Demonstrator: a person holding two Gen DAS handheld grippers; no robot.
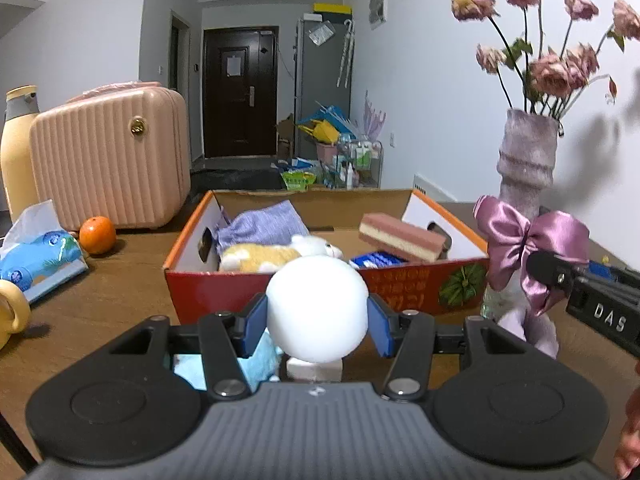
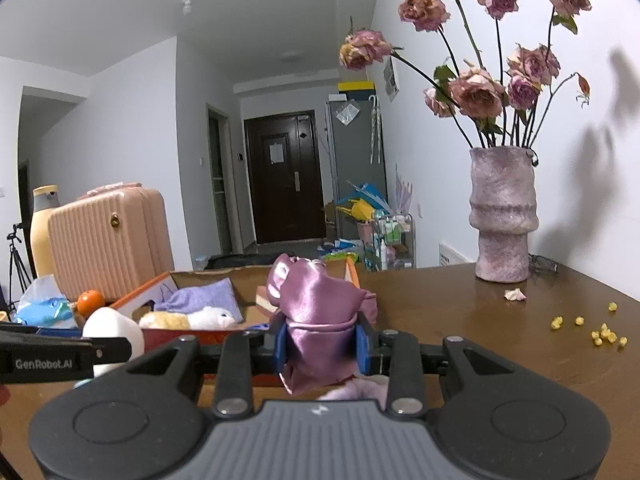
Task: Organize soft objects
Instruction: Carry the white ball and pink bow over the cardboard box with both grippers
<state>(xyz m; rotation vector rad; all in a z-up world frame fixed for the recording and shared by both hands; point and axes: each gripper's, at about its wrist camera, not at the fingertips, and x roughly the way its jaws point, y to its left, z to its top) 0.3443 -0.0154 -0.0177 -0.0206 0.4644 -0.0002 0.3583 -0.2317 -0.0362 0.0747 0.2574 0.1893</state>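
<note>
Left gripper (image 1: pixel 317 322): its blue pads are closing on the white ball-headed soft toy (image 1: pixel 317 310), with the round head filling the gap between the jaws.
Right gripper (image 2: pixel 322 346): its jaws are pinching the purple satin bow toy (image 2: pixel 316 312), narrowed tight around the fabric (the plush body is hanging below, mostly hidden).
Cardboard box (image 1: pixel 256 292): it is sitting just ahead of both pairs of jaws, already holding a yellow plush (image 1: pixel 256 259), a lilac pouch (image 1: pixel 260 226) and a sponge (image 1: pixel 402 237).
Risk, left: the smooth round head is likely squirming out of the pads if squeezed harder.
Risk, right: slick satin is probably sliding; also, swinging rightward risks clipping the vase (image 2: pixel 503 216).
</note>
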